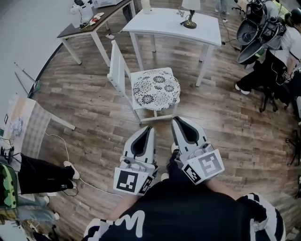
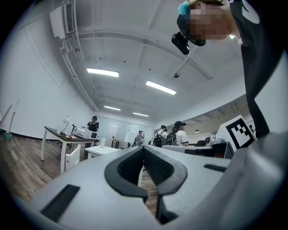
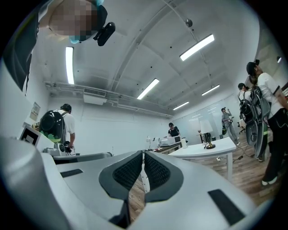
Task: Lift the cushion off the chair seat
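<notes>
Head view: cushion on chair, just beyond left gripper, right gripper

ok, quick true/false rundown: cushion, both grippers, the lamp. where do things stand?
1. The cushion lies on the seat of the chair. True.
2. The right gripper is clamped on the cushion. False: its jaws are shut on nothing and it sits short of the chair, not touching the cushion.
3. The left gripper has its jaws together with nothing between them. True.
4. The lamp stands on the floor beside the chair. False: it stands on the white table behind the chair.
5. The cushion is plain black. False: it is white with a dark floral pattern.
</notes>
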`<state>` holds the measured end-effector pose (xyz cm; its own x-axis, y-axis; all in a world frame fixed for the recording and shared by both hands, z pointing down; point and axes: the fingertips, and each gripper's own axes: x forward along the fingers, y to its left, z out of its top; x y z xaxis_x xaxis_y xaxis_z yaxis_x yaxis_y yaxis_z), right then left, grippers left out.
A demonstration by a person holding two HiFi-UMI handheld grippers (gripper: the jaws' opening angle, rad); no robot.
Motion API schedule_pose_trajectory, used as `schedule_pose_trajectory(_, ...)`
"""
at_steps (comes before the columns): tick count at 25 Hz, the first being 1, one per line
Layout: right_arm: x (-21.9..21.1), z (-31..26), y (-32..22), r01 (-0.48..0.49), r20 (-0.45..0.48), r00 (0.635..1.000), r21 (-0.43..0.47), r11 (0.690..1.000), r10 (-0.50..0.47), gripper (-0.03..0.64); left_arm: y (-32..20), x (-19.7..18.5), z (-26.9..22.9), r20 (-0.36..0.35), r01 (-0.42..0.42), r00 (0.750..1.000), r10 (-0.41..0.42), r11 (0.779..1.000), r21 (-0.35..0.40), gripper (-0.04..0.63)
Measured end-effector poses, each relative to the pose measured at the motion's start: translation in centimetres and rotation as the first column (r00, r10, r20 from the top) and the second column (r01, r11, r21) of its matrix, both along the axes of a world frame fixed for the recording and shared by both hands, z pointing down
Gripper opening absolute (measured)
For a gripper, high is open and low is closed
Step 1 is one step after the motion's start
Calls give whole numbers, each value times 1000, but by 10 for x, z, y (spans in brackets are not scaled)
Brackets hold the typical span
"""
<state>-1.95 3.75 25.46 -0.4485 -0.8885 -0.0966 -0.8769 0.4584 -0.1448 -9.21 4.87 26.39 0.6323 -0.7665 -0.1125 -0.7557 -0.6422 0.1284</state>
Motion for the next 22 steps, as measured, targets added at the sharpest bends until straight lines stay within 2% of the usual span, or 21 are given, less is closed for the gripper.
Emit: schedule_pose_trajectory(22, 31, -6, -130, 38, 9, 999, -13, 999, -38, 28, -124, 29, -1, 8, 45, 999, -45, 999, -11, 5)
